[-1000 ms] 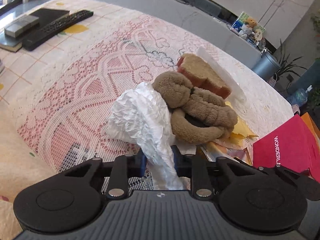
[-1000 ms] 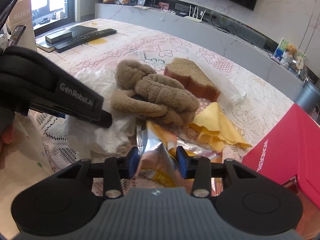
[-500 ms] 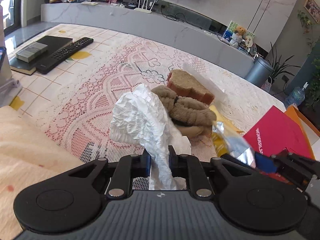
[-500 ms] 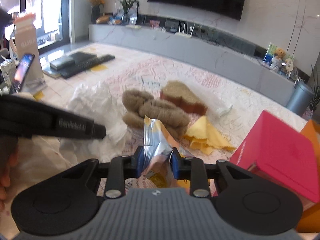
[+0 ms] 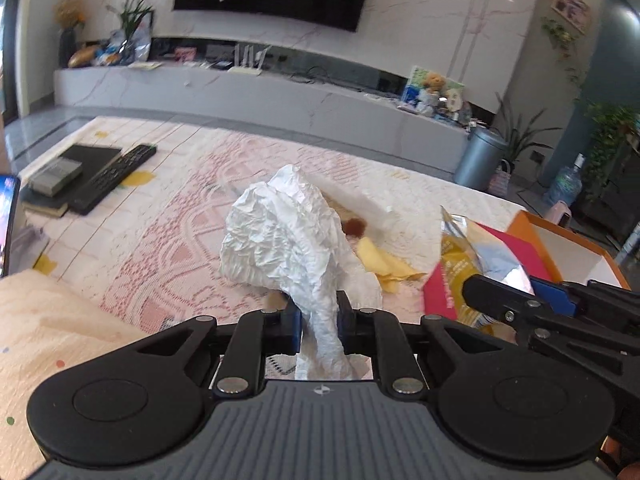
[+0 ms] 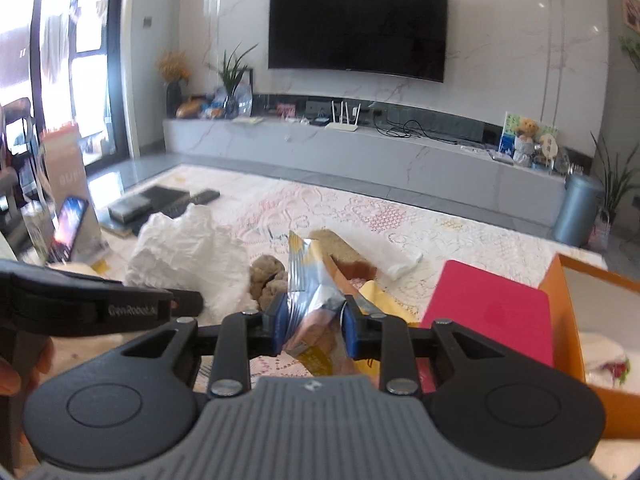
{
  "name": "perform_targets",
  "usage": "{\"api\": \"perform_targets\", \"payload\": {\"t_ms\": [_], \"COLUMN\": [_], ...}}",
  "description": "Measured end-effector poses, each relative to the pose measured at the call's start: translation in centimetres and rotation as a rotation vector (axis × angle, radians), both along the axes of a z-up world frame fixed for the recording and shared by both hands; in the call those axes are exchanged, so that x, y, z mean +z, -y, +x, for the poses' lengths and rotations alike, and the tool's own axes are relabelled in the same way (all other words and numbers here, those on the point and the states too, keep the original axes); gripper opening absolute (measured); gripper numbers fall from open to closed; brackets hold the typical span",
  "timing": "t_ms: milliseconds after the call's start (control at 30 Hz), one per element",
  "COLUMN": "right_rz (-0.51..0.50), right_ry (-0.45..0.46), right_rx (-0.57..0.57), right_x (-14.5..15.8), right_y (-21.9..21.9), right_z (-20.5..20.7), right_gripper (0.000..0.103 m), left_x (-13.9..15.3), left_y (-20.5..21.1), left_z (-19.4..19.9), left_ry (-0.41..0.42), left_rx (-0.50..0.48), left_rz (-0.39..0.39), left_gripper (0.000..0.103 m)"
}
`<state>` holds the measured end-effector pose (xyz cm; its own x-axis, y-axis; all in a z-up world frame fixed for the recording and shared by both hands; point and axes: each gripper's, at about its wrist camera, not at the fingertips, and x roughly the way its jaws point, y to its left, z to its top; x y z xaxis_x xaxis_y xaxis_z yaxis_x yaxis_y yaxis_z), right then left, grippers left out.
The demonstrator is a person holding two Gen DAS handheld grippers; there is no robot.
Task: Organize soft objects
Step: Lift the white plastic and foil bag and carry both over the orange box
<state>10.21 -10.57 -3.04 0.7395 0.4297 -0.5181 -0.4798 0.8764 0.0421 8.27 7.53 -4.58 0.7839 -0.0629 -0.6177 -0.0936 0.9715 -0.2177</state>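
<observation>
In your left wrist view, the left gripper (image 5: 318, 320) sits at the lower middle of the frame with its jaws nearly closed, pinching the neck of a crumpled white plastic bag (image 5: 286, 240). The bag is wrinkled and puffed, rising from the blue pads up into the centre of the frame, clear of the lace tablecloth (image 5: 172, 232) behind it. To its right lies a yellow cloth (image 5: 384, 262) on the table, and just above that a small brown patch shows past the bag's edge. At the right edge your right gripper (image 5: 516, 298) reaches in, its fingers around a silver and yellow snack packet (image 5: 472, 248), in front of a red box (image 5: 516, 252) and an orange box (image 5: 576, 244). A remote control (image 5: 114, 178) lies in the upper left.

In your right wrist view, the right gripper (image 6: 314, 326) is at the lower middle, jaws narrowed onto the snack packet (image 6: 312, 284). The packet is creased foil, silver at the top with yellow print below, standing upright between the blue pads and squeezed by them. Behind it lie a brown plush toy (image 6: 268, 280) and a plush bread slice (image 6: 344, 252) on the tablecloth (image 6: 400, 220). The white bag (image 6: 188, 256) hangs at the left, above the left gripper's black finger (image 6: 160, 304). The red box (image 6: 488, 308) and orange box (image 6: 560, 316) are at the right.
</observation>
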Motion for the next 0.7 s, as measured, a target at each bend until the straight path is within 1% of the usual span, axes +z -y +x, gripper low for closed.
{"api": "perform_targets", "payload": {"t_ms": [67, 133, 233, 400, 533, 700], "right_rz": [0.033, 0.056, 0.144, 0.150, 0.171, 0.181], "right_ry": [-0.003, 0.014, 0.006, 0.057, 0.066, 0.088], "right_rx": [-0.016, -0.032, -0.047, -0.123, -0.205, -0.338], "right_x": [0.7, 1.5, 2.6, 3.7, 4.2, 4.9], "right_y": [1.0, 1.9, 3.9, 7.4, 11.3, 17.4], "right_z": [-0.5, -1.1, -1.7, -2.2, -1.8, -0.6], "right_gripper": [0.027, 0.027, 0.027, 0.027, 0.027, 0.027], "left_x": [0.8, 1.4, 2.1, 3.7, 5.0, 6.0], "left_y": [1.1, 1.9, 2.6, 4.3, 6.9, 11.4], "left_z": [-0.4, -0.6, -0.6, -0.1, 1.2, 3.9], "left_ry": [0.028, 0.046, 0.053, 0.093, 0.123, 0.129], "left_rx": [-0.033, -0.053, -0.072, -0.134, -0.230, -0.380], "left_rz": [0.024, 0.035, 0.049, 0.044, 0.028, 0.051], "left_gripper": [0.017, 0.017, 0.017, 0.017, 0.017, 0.017]}}
